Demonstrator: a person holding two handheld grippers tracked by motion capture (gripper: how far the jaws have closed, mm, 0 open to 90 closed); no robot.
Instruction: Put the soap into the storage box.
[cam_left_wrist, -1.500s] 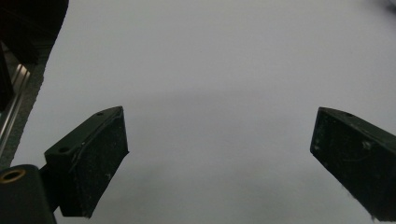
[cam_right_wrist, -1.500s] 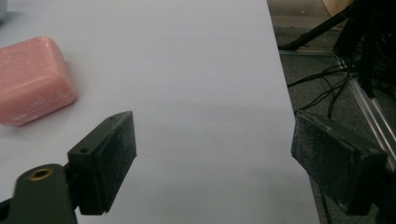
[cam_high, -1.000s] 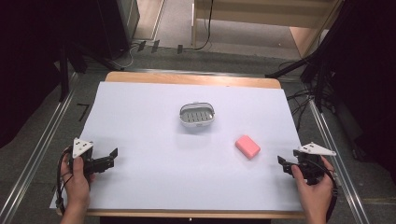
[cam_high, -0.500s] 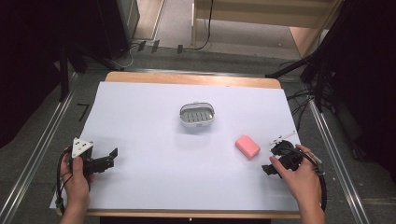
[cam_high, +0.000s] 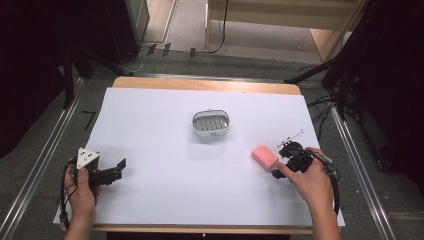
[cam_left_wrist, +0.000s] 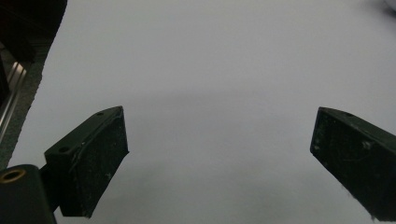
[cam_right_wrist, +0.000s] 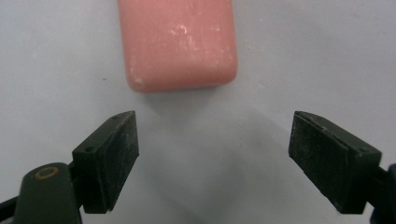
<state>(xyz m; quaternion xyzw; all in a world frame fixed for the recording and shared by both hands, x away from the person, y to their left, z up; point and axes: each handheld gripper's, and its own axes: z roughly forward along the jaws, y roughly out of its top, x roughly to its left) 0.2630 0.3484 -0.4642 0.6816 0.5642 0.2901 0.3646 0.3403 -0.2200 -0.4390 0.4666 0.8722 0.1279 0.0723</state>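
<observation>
Right gripper view puts the pink soap bar (cam_right_wrist: 176, 43) just ahead of my right gripper (cam_right_wrist: 212, 156), lying flat on the white table cover (cam_right_wrist: 303, 56); the jaws stand apart with nothing between them, having just been closing a little, and the pads are clear of the bar. My left gripper (cam_left_wrist: 219, 163) hovers over bare cover, jaws spread wide. From above, a soap dish (cam_high: 211, 123) sits beyond the bar, well apart from both grippers.

A white sheet (cam_high: 165, 150) covers the surface (cam_high: 200, 83), bare wood showing along its far edge. On it, a dish (cam_high: 211, 123) sits just past centre; a pink soap (cam_high: 264, 156) lies flat at four o'clock from it.
</observation>
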